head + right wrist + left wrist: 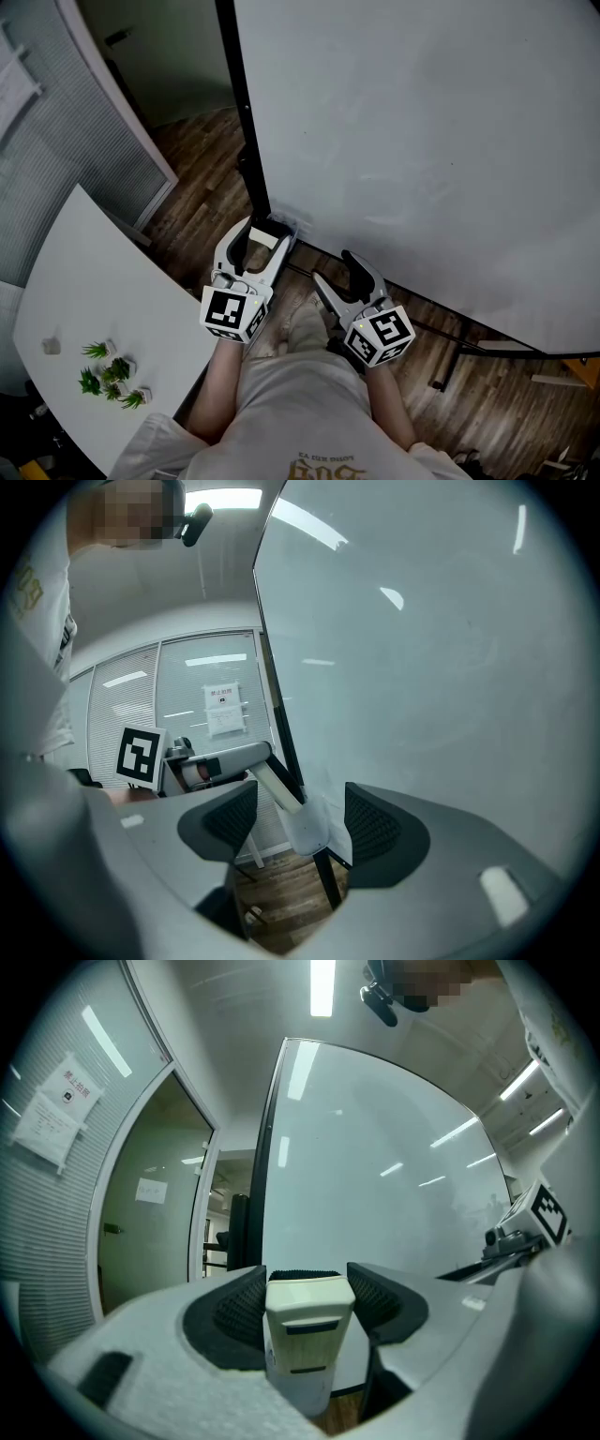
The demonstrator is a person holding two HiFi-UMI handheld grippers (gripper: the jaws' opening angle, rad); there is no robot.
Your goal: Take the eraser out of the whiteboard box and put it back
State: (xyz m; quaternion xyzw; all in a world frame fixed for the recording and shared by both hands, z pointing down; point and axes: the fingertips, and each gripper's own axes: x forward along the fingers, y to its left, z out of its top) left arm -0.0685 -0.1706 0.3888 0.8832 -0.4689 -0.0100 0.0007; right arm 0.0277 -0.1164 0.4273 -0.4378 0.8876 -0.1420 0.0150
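Left gripper [265,234] jaws clamped on the eraser [309,1321], pads against both its long sides, cream back facing the camera, dark felt showing at the far end. Eraser sits at the lower left corner of the whiteboard [422,141], its lower end at or just inside the mouth of the whiteboard box [305,829], a pale translucent holder fixed by the dark frame post. The right gripper view shows the eraser slanting down into that box; how deep it goes, cannot tell. Right gripper [336,270] jaws wide apart, nothing between the pads, held just beside the left one and aimed at the box. Progress, as a judgement: mid-cycle, eraser gripped at the box mouth, either on the way out or going back in; the pictures alone do not decide which. What is left in either case: seat the eraser fully in the box and release it. Room: dark wood plank floor [206,178], glass partition with blinds [56,141], a paper notice [56,1110] on it, an open doorway beyond. White tabletop [103,291] off to the person's left, well apart from the work, carrying small green plants [108,375]
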